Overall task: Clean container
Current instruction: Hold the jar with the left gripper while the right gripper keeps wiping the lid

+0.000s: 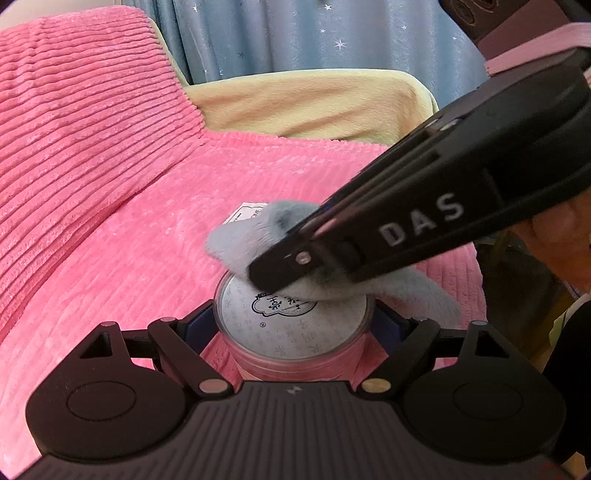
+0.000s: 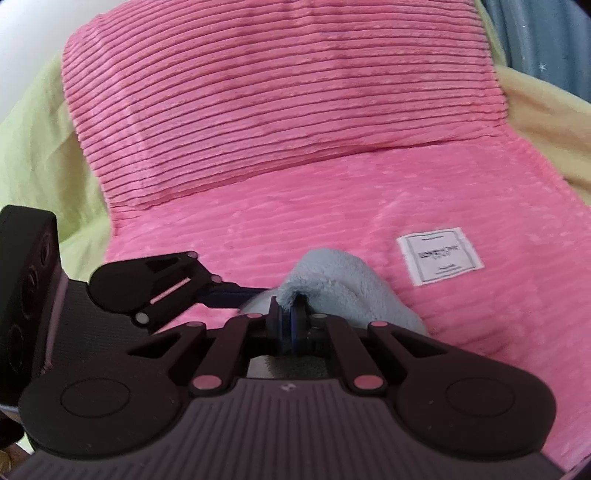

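A round clear container point(image 1: 295, 332) with a white printed lid stands upright on the pink blanket, low in the left wrist view. My left gripper point(image 1: 293, 325) is shut on the container, one finger against each side. My right gripper point(image 1: 273, 269) reaches in from the upper right, shut on a fluffy light blue cloth point(image 1: 251, 229) that presses on the far part of the lid. The right wrist view has that cloth point(image 2: 332, 280) pinched in my right gripper point(image 2: 290, 314); it hides nearly all of the container. A left gripper finger point(image 2: 229, 295) shows at the left.
A pink ribbed blanket point(image 1: 129, 240) covers the surface, with a matching pillow point(image 2: 280, 92) behind. A white label point(image 2: 439, 254) is sewn on the blanket at the right. Yellow-green bedding point(image 1: 314, 103) and a blue star curtain point(image 1: 314, 33) lie beyond. A hand point(image 1: 554, 243) holds the right gripper.
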Motion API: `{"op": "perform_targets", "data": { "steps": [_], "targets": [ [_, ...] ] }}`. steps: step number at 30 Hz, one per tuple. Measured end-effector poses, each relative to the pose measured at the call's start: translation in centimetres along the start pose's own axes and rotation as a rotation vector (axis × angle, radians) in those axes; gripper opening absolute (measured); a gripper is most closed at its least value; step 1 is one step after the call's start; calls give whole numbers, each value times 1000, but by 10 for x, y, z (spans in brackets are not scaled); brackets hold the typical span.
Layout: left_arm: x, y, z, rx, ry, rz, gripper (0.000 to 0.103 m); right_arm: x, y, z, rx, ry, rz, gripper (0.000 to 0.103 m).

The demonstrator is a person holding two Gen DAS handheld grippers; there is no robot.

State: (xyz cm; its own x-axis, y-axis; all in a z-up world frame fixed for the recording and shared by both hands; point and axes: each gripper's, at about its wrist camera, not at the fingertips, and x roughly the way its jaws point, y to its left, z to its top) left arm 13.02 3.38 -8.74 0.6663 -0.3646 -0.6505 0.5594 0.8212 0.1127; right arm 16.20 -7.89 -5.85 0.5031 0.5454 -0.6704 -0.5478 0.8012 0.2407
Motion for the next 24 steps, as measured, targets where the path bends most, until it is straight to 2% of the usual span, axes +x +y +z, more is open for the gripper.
{"op": "perform_targets", "data": {
  "steps": [4, 8, 16, 24],
  "targets": [
    [0, 1, 0, 3, -2, -1, 86, -12, 3, -10, -6, 17, -2, 2],
    [0, 0, -1, 6, -1, 3, 86, -17, 11, -17, 1, 25, 30, 2],
    [0, -1, -2, 2, 1, 4, 86, 2, 16, -6, 26, 8, 87, 2],
    [1, 2, -1, 3, -2, -2, 86, 5, 0, 2, 9, -5, 4, 2]
  ]
}}
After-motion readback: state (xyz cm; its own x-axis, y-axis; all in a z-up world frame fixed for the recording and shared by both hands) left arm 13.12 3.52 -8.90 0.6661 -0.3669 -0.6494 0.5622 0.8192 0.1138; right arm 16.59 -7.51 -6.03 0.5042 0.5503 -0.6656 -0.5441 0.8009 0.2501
